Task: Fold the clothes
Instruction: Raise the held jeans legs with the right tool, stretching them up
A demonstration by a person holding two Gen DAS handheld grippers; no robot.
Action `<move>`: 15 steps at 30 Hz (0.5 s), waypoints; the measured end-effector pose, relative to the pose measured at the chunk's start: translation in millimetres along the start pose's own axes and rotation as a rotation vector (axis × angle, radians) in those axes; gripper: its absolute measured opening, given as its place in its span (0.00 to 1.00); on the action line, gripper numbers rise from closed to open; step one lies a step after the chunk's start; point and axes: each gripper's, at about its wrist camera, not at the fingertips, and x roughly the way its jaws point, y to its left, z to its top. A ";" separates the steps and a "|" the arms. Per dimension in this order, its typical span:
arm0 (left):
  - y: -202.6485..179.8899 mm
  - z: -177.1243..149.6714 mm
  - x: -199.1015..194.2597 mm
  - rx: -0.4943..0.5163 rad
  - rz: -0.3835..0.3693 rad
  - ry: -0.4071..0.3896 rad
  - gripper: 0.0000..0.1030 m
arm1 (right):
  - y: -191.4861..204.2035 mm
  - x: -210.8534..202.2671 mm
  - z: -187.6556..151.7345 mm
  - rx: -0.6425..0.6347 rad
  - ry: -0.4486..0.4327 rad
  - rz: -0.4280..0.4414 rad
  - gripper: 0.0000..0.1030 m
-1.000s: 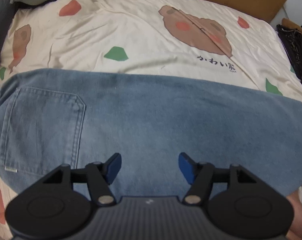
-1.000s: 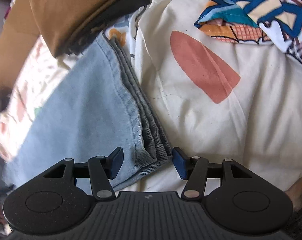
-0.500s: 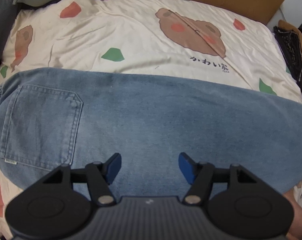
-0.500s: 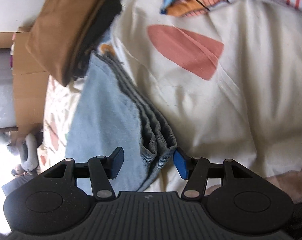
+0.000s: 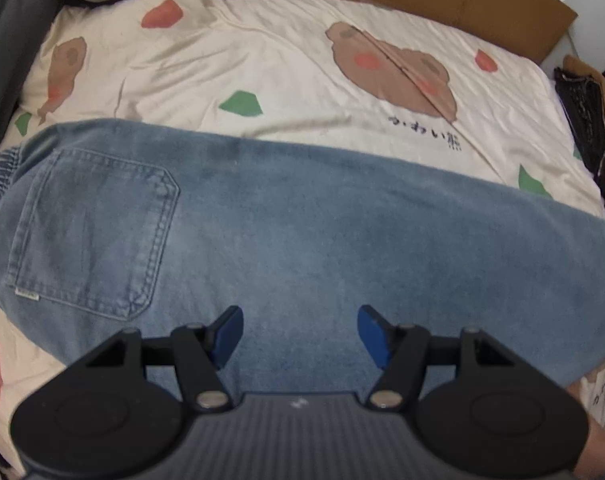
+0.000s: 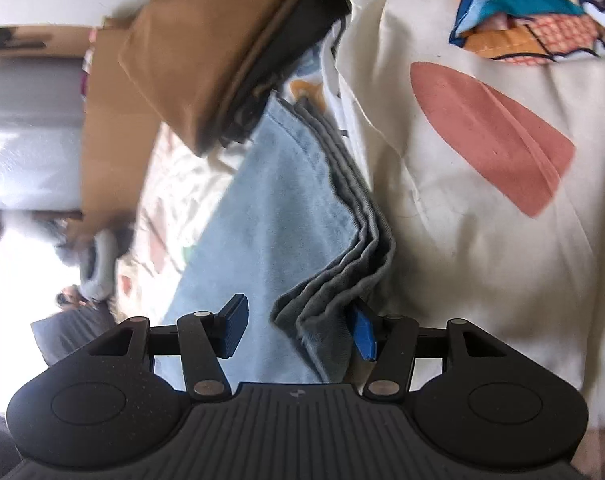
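You have one pair of jeans (image 5: 322,240) lying flat across the near part of the cream bedsheet (image 5: 282,80), its single back pocket (image 5: 94,232) at the left. Your left gripper (image 5: 300,334) sits over the denim with jaws spread, gripping nothing. Your right gripper (image 6: 298,330) is also spread, and the stacked leg hems (image 6: 342,280) lie between its two blue fingers (image 6: 234,330), not yet pinched; one brown folded garment (image 6: 222,48) lies beyond.

one jeans (image 5: 302,240), two grippers (image 5: 300,334) (image 6: 298,330), one bedsheet (image 5: 282,80)
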 end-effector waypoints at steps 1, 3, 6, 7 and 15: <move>-0.5 -1.4 0.9 0.001 0.000 0.003 0.64 | -1.0 3.5 2.8 -0.002 0.009 -0.016 0.56; -0.8 -3.9 1.9 -0.003 0.001 0.010 0.64 | -3.0 10.5 8.3 -0.007 0.026 -0.048 0.56; 0.9 -5.9 -0.1 -0.007 0.003 0.010 0.64 | -4.1 14.0 13.4 -0.023 0.037 -0.054 0.51; 1.6 -6.5 -1.0 -0.007 0.005 0.010 0.64 | -3.9 13.5 14.4 -0.032 0.039 -0.053 0.40; 10.2 -11.8 -3.3 -0.034 0.016 0.017 0.64 | 16.5 -10.4 8.3 -0.157 0.057 -0.022 0.13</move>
